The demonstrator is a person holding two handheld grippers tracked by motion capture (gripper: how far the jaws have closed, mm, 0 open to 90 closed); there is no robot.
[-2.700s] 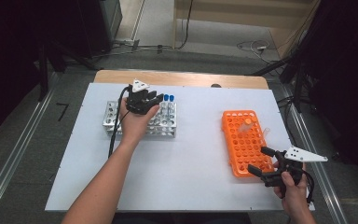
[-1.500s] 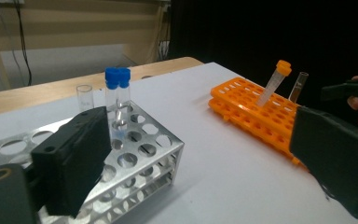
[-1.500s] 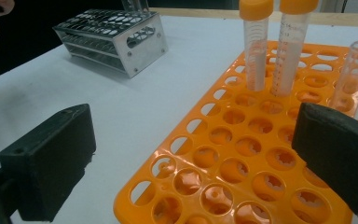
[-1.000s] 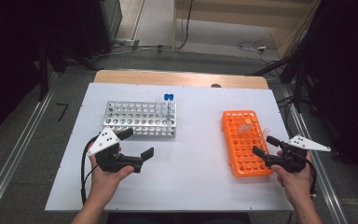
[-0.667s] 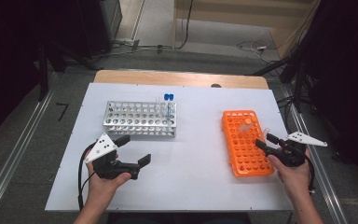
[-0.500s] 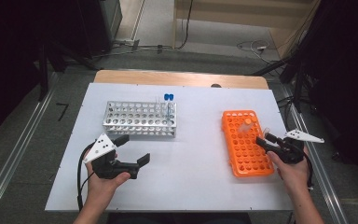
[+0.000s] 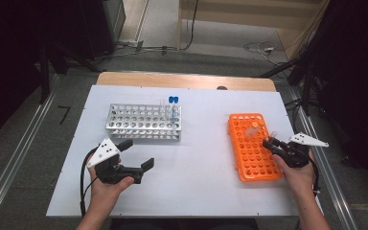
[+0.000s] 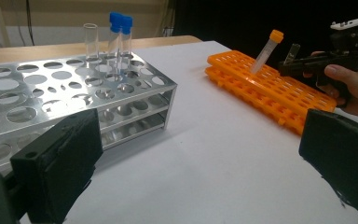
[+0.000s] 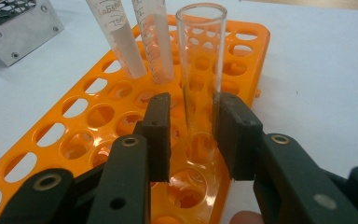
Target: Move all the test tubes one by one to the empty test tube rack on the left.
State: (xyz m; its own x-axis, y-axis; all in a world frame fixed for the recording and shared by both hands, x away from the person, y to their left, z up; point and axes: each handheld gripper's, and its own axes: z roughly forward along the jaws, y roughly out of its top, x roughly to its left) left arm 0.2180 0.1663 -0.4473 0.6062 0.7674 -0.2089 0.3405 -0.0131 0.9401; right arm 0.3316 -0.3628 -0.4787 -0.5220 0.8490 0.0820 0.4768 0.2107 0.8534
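Because the work here moves tubes between two holders, the flat white desk (image 7: 196, 182) carries them well apart: a silver metal rack with rows of round holes (image 7: 143, 122) on the person's left and a flat orange plastic rack with a grid of holes (image 7: 251, 146) on the right, each within reach of one hand. The metal rack keeps two blue-capped tubes (image 8: 120, 32) and an uncapped clear one upright at its far corner, where its stacked plates hold them straight. The orange rack is shallower, so its orange-capped plastic tube (image 8: 266, 50) leans in its hole.

The left gripper (image 7: 136, 158) rests low over the bare desk in front of the metal rack, its jaws spread wide with nothing between them; it looks parked there out of the way, waiting its turn.

The right gripper (image 9: 191, 135) is at the near right edge of the orange rack, brought in level so its jaws flank the clear open-topped glass tube (image 9: 200, 70) low on its body. The tube stands upright in an edge hole. The jaws have just been closing around it, yet a sliver of gap shows on each side, so the pads (image 9: 161, 126) do not press on the glass.
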